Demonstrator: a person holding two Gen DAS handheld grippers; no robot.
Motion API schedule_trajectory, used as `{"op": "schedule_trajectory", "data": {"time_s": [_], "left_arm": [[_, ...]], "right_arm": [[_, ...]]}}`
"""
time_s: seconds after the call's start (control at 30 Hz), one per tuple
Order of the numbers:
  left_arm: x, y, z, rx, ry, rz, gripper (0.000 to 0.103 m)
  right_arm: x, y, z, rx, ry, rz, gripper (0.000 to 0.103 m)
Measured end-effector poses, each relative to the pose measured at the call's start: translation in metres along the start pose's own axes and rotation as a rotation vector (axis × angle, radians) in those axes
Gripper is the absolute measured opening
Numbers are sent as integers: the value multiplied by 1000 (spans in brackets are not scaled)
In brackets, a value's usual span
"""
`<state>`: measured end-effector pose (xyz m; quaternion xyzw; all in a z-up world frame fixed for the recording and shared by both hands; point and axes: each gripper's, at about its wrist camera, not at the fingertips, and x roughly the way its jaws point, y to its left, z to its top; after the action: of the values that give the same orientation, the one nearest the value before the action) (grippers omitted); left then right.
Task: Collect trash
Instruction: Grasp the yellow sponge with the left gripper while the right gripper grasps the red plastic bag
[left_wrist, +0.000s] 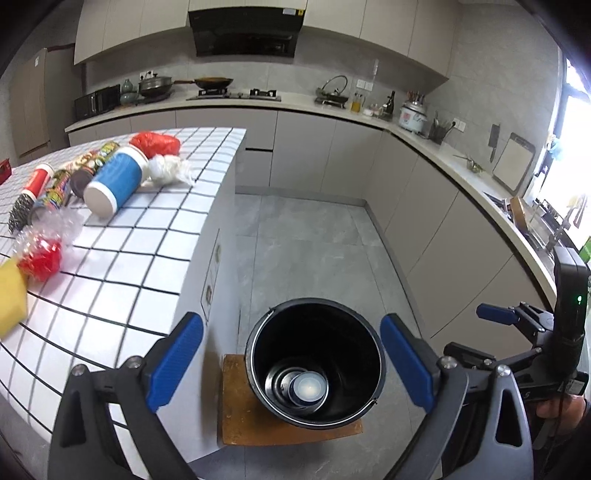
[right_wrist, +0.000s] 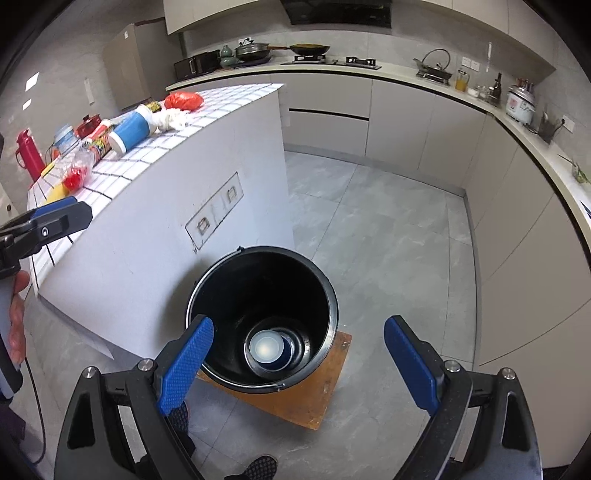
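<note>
Sitting on a wooden board on the floor beside the tiled desk, the black bucket holds a white-lidded container. Both the left hand-held gripper and the right hand-held gripper hang open and empty above the bucket. Left of the bucket, on the desk, lie a blue canister, a red bag and crumpled plastic.

Lighting: bright, even daylight. Source: window at right edge of left wrist view, blown out to white glare.
Shadows: soft, faint on grey floor; bucket interior dark, pale lid at bottom reflecting light.
Blur: slight motion smear on tiled counter near left edge.
Distortion: strong fisheye curvature, black vignette in corners, both views.
</note>
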<state>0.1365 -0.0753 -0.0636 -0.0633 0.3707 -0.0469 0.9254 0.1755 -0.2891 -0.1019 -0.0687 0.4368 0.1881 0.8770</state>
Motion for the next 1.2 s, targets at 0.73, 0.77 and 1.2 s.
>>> {"op": "schedule_trajectory", "data": {"time_s": [0.73, 0.77, 1.2], "left_arm": [[-65, 167, -8, -206, -80, 275, 98], [-66, 180, -10, -238, -82, 281, 98], [-6, 263, -17, -272, 38, 420, 98]], "right_arm": [[-32, 99, 54, -2, -108, 6, 95], [-31, 105, 56, -6, -112, 6, 95], [12, 206, 102, -62, -78, 34, 95]]}}
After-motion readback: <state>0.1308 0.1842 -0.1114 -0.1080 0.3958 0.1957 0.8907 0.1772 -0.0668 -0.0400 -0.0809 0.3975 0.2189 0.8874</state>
